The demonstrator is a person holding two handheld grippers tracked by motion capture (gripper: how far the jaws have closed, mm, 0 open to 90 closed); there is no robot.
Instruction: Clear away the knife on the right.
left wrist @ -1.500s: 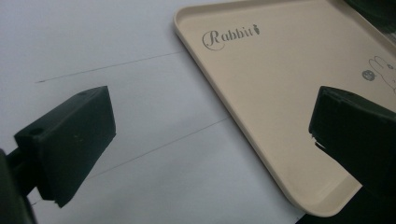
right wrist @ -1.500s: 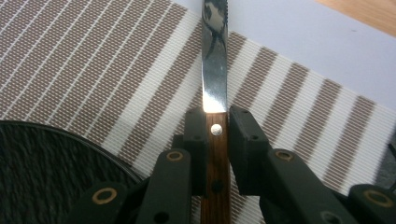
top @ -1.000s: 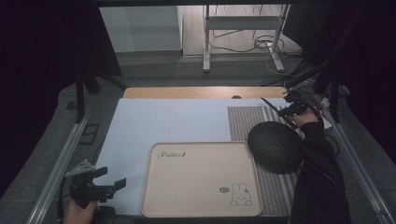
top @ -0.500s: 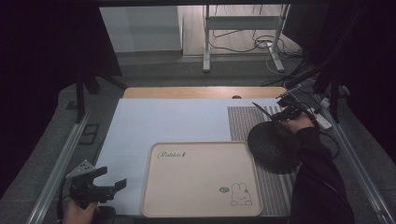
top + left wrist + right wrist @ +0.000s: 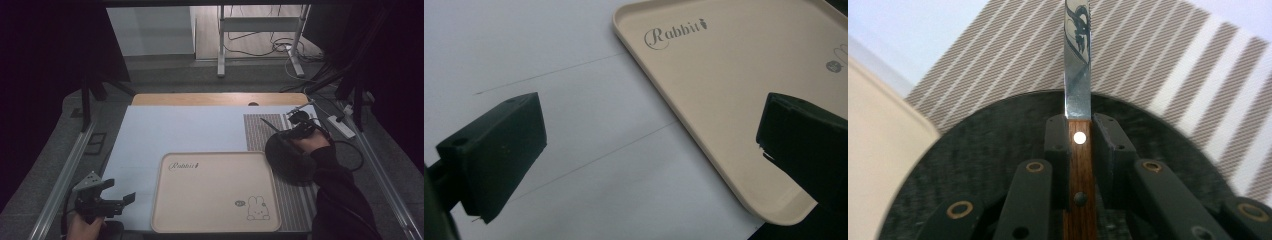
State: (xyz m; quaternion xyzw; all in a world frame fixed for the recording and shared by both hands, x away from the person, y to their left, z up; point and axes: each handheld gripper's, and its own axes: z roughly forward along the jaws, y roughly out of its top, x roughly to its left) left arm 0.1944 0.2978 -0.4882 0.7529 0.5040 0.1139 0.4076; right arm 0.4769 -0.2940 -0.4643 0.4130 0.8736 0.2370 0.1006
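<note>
My right gripper [image 5: 294,131] is shut on a knife's wooden handle [image 5: 1079,165], held above the far edge of a dark round plate [image 5: 287,160]. The steel blade [image 5: 1078,75] points away from the jaws, out over a striped placemat [image 5: 1158,60]; from above the blade [image 5: 268,124] slants up and to the left. My left gripper [image 5: 120,191] hovers at the table's near left corner, open with nothing between its jaws. In the left gripper view my left gripper [image 5: 649,150] straddles the white table cover and the corner of a beige tray [image 5: 724,75].
The beige tray [image 5: 215,192], printed with "Rabbit" and a small bunny, lies at the near middle of the white table cover [image 5: 190,130]. The striped placemat [image 5: 260,130] lies under the plate at the right. Metal rails [image 5: 65,170] run along both sides.
My right gripper has carried the knife left and toward the person, from beyond the plate's right side to over its far edge. The left gripper has stayed put.
</note>
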